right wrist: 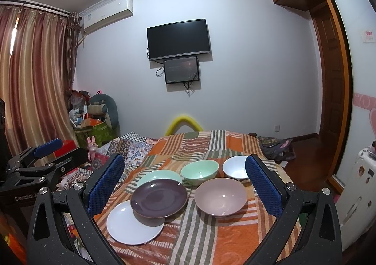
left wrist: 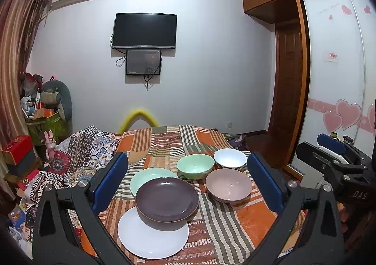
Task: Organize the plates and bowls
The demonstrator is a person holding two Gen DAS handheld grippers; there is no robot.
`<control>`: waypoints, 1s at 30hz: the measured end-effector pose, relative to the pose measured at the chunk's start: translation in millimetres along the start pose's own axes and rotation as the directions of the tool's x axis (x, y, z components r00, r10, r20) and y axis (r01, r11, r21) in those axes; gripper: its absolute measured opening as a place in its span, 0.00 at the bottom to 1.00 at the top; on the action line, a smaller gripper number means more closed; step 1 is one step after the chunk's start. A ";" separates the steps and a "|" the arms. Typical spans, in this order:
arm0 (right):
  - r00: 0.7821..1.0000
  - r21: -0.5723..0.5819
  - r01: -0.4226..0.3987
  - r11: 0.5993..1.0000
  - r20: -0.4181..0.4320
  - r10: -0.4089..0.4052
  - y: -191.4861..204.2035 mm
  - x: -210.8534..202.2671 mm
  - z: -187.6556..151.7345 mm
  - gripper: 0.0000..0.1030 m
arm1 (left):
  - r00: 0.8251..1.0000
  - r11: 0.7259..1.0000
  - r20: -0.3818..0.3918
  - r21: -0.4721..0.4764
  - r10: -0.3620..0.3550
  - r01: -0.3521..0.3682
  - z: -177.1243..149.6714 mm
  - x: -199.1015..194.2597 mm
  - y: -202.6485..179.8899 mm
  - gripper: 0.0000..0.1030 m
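green plate (left wrist: 143, 177): lying partly hidden under the purple plate (left wrist: 167, 199)
white plate (left wrist: 150, 239): far edge being covered by the purple plate
white bowl (right wrist: 235, 168): right side sitting behind the blue finger pad (right wrist: 263, 185)

Bed (left wrist: 246, 222) under striped orange patchwork cover (left wrist: 223, 236); on it white plate (left wrist: 152, 239), purple plate (left wrist: 167, 199) overlapping, green plate (left wrist: 146, 177), green bowl (left wrist: 195, 166), white bowl (left wrist: 230, 158), pink bowl (left wrist: 229, 186).

Dim, cool indoor light; heavy fisheye warp w/ black corners.
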State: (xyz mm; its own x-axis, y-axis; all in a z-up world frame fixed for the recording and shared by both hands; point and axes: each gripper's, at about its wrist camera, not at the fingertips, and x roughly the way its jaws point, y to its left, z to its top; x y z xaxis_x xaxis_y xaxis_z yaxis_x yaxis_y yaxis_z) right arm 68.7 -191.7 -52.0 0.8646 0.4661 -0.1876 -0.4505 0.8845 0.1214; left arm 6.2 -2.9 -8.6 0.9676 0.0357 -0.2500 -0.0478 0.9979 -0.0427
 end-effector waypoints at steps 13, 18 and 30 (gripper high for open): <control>1.000 -0.001 -0.001 1.000 0.002 0.001 -0.1 -0.1 -0.8 1.00 | 1.000 1.000 -0.002 0.003 0.001 -0.001 1.7 1.4 1.6 1.00; 1.000 -0.001 -0.002 1.000 0.004 0.002 -0.4 -0.2 -1.6 1.00 | 1.000 1.000 -0.003 -0.002 -0.005 0.005 1.5 1.5 1.9 1.00; 1.000 0.000 -0.002 1.000 0.003 0.002 0.0 0.1 -2.1 1.00 | 1.000 1.000 -0.007 -0.005 -0.010 0.010 1.2 1.1 3.3 1.00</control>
State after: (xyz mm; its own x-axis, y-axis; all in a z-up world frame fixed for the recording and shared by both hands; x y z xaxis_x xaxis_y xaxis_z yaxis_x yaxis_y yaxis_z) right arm 68.3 -191.6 -54.1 0.8646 0.4674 -0.1844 -0.4519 0.8838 0.1213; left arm 7.3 0.5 -7.9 0.9663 0.0250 -0.2563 -0.0392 0.9980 -0.0505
